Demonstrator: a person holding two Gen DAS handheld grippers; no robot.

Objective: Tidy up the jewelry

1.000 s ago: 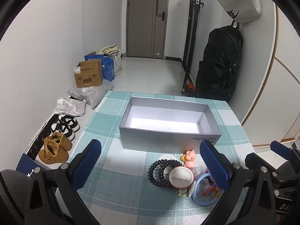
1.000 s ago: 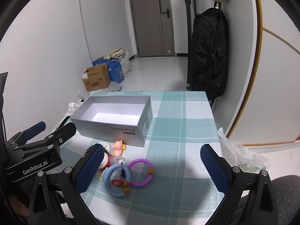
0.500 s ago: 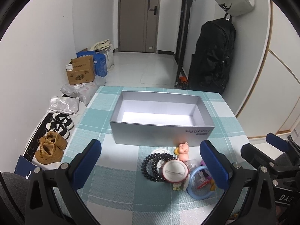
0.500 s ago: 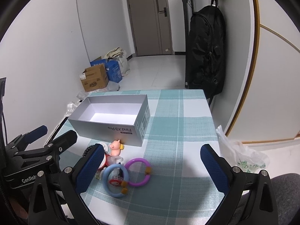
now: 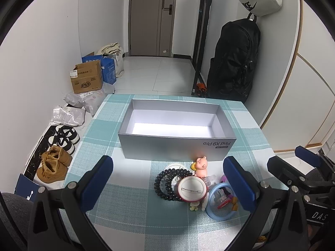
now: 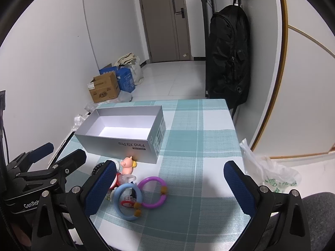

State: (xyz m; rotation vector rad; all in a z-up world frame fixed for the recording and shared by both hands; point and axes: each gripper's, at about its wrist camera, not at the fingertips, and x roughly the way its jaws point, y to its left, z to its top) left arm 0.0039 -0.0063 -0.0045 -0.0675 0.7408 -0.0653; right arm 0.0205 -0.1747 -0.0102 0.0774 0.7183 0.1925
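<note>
Silver box (image 5: 178,148) sitting empty mid-table (image 6: 201,146), trinket pile just before it untouched, left hand-held gripper (image 5: 167,185) and right hand-held gripper (image 6: 170,185) both spread wide, gripping nothing; probably first pick next, say blue ring (image 6: 128,200).

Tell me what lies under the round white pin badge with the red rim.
The round white pin badge with the red rim rests partly on the black beaded bracelet, covering its right side. A small yellow flower charm pokes out below. Anything else beneath is hidden.
</note>
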